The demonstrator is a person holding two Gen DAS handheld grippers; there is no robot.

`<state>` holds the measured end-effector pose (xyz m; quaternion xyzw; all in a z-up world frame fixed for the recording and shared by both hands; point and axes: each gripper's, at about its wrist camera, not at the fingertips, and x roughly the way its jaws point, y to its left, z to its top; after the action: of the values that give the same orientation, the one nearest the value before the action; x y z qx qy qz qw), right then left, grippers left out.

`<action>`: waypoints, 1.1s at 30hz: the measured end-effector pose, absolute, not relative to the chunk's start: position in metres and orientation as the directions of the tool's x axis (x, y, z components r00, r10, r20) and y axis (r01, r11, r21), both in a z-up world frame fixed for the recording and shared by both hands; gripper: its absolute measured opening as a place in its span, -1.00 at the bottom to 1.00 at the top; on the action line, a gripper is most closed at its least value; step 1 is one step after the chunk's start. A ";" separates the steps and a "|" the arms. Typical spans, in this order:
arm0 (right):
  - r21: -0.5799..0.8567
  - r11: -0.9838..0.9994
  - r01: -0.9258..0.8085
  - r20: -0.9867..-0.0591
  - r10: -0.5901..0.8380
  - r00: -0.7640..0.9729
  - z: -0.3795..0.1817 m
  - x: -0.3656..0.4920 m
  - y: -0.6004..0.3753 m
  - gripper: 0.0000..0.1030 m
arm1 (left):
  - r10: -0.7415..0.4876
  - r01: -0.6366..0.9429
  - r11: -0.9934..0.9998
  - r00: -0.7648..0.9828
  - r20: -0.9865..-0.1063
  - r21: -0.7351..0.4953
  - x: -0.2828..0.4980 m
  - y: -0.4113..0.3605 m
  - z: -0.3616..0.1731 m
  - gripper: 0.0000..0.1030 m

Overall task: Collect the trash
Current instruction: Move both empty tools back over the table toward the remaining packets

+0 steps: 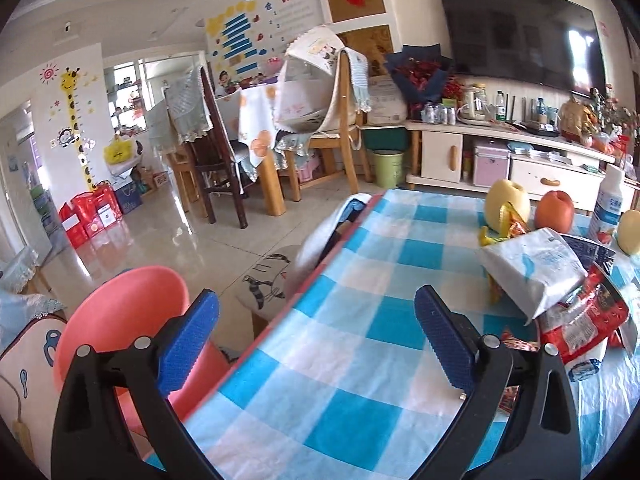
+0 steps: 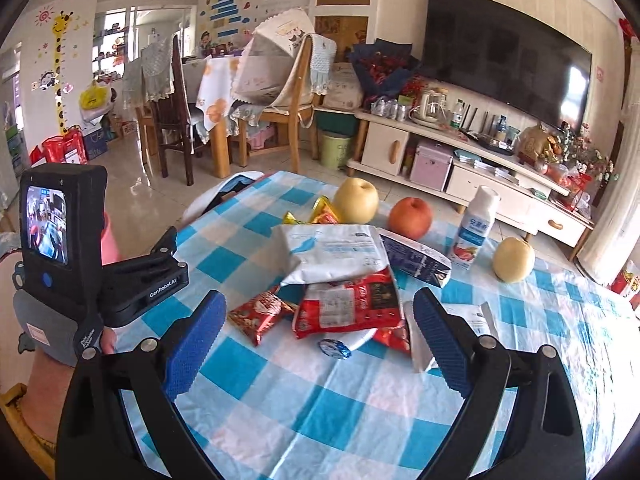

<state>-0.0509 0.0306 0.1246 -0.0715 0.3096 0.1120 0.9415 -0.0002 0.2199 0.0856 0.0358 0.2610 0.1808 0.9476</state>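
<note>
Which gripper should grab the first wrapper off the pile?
Right. The right gripper is open and faces the red wrapper directly. The left gripper, also open, points at bare tablecloth, with the pile off to its right.

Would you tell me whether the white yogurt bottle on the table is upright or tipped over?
Upright: the yogurt bottle stands on its base on the checked tablecloth, white cap at the top.

Glossy red foil wrapper (image 2: 348,308) on matt checked tablecloth (image 2: 320,408).
</note>
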 end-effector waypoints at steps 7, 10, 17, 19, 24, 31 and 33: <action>-0.071 0.974 -0.216 -0.603 0.131 0.787 0.119 -0.053 0.004 0.82 | 0.300 -0.277 0.953 0.805 -0.511 0.124 0.004 0.201 0.083 0.92; -0.062 0.979 -0.195 -0.601 0.120 0.790 0.118 -0.053 -0.009 0.82 | 0.298 -0.261 0.955 0.808 -0.508 0.143 0.005 0.189 0.081 0.92; -0.040 0.988 -0.147 -0.610 0.092 0.787 0.113 -0.050 -0.035 0.82 | 0.277 -0.205 0.959 0.819 -0.502 0.195 0.006 0.160 0.076 0.92; -0.027 0.991 -0.134 -0.620 0.088 0.780 0.111 -0.049 -0.042 0.82 | 0.269 -0.188 0.960 0.823 -0.500 0.207 0.006 0.153 0.074 0.92; 0.020 0.995 -0.099 -0.635 0.089 0.767 0.106 -0.045 -0.061 0.82 | 0.256 -0.153 0.959 0.827 -0.501 0.238 0.008 0.138 0.070 0.92; 0.080 0.996 -0.043 -0.662 0.085 0.745 0.098 -0.037 -0.083 0.82 | 0.238 -0.118 0.959 0.832 -0.501 0.259 0.009 0.126 0.066 0.92; 0.101 0.994 -0.029 -0.668 0.090 0.739 0.097 -0.034 -0.088 0.82 | 0.234 -0.109 0.958 0.834 -0.500 0.267 0.009 0.123 0.065 0.92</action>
<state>-0.0342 -0.0879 0.0974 0.0418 0.3599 0.0319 0.9315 0.0091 0.1229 0.0646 0.1144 0.2738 0.0901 0.9507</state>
